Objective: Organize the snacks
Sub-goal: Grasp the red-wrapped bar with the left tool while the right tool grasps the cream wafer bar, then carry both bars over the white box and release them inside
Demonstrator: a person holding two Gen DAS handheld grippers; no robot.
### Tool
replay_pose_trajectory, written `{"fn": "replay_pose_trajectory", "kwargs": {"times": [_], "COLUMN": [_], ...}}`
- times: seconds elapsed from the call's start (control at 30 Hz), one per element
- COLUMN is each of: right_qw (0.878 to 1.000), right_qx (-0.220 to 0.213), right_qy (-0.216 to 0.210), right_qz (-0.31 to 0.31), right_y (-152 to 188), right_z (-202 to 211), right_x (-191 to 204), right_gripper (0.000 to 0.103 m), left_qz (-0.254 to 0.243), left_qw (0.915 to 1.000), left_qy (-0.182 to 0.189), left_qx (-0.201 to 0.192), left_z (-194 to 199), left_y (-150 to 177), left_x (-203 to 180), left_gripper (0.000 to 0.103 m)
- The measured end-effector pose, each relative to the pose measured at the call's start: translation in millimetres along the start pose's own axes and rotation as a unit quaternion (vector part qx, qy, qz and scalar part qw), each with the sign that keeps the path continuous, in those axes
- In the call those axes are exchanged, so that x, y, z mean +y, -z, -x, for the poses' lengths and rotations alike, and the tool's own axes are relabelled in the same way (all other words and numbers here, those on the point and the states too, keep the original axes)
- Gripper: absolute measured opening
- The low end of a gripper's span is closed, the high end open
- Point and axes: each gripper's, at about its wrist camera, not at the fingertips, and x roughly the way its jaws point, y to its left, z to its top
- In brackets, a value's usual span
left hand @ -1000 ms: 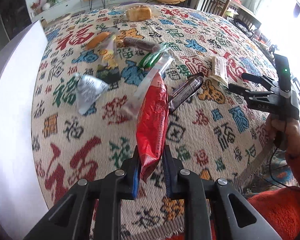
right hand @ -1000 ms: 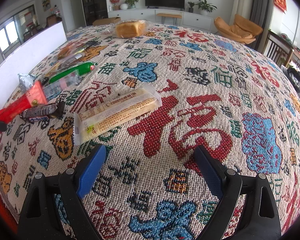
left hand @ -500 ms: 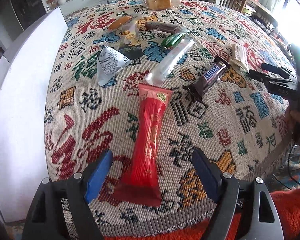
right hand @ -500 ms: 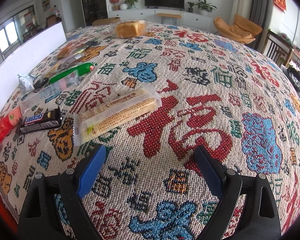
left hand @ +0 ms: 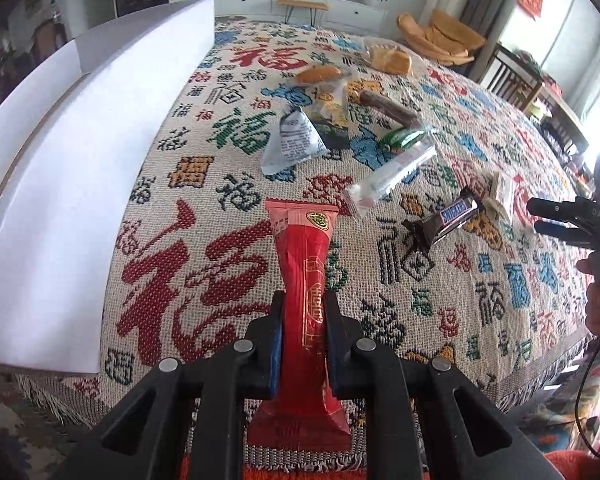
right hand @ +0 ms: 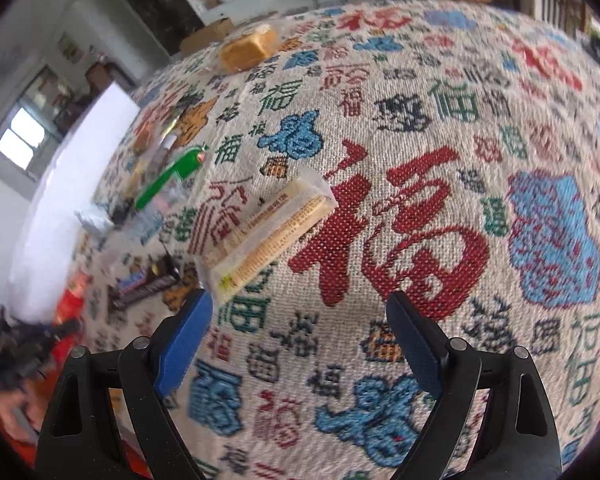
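White box (left hand: 60, 184) at far left on patterned cloth (left hand: 204, 264) covering the bench. Left gripper (left hand: 303, 332): jaws clamped on red snack packet (left hand: 306, 264), lower end over the near bench edge. Beyond, to the right: silver pouch (left hand: 294, 142), clear wrapper (left hand: 392, 178), chocolate bar (left hand: 446, 220). Right gripper (right hand: 300, 340): jaws wide apart, holding nothing, just short of cracker pack (right hand: 268, 236).

Red snack packet (left hand: 306, 280), multicoloured character-patterned woven tablecloth (left hand: 440, 300)
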Motion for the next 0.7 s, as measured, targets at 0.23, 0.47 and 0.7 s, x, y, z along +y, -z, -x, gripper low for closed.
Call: {"fn": "replay_pose_trajectory", "kwargs": {"times": [0.23, 0.47, 0.7], "right_qw": [0.992, 0.993, 0.99], "right_qx": [0.047, 0.047, 0.052], "right_qy": [0.001, 0.099, 0.129], "right_qz": [-0.12, -0.034, 0.009], "right_y": [-39.9, -48.8, -43.4], "right_z": [-29.5, -56.8, -49.1], "right_x": [6.8, 57.2, 54.4], "right_gripper": [0.09, 0.084, 0.031], "left_qz": [0.04, 0.054, 0.057], "left_qw": [0.9985, 0.9976, 0.9967], "left_qy": [-0.003, -0.018, -0.014], "left_qx": [-0.038, -0.039, -0.056], "left_z": [23.4, 19.0, 32.8], "left_y": [4.2, 19.2, 15.2], "left_x": [17.2, 19.9, 18.5], "left_gripper": [0.017, 0.017, 0.017]}}
